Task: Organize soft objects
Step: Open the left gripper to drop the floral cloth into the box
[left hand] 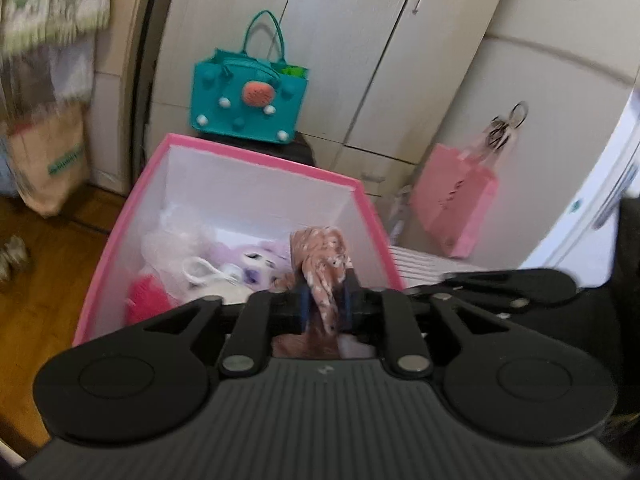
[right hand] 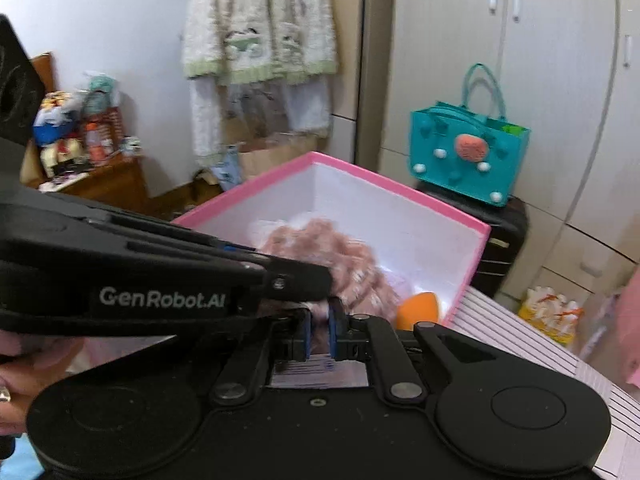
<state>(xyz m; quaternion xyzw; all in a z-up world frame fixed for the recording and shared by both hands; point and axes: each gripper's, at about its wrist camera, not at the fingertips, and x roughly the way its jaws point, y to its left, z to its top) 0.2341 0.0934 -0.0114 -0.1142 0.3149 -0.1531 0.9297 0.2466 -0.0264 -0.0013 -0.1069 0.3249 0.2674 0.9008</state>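
Observation:
A pink-rimmed white box [left hand: 256, 156] holds soft things: a purple plush [left hand: 256, 264], a red fluffy item [left hand: 148, 292] and a white plastic bag [left hand: 176, 240]. My left gripper [left hand: 326, 304] is shut on a pink floral cloth [left hand: 324, 256] and holds it over the box's near right corner. In the right wrist view the same cloth [right hand: 320, 256] hangs over the box [right hand: 400, 188], beside an orange item [right hand: 418, 306]. My right gripper [right hand: 319, 330] is nearly shut with a bit of the cloth between its pads, just behind the left gripper.
A teal handbag [left hand: 248, 100] stands on a dark case behind the box, before wardrobe doors [left hand: 360, 40]. A pink paper bag [left hand: 456, 204] hangs at right. A striped surface [right hand: 520, 340] lies beside the box. Wooden floor [left hand: 40, 280] and a paper bag lie at left.

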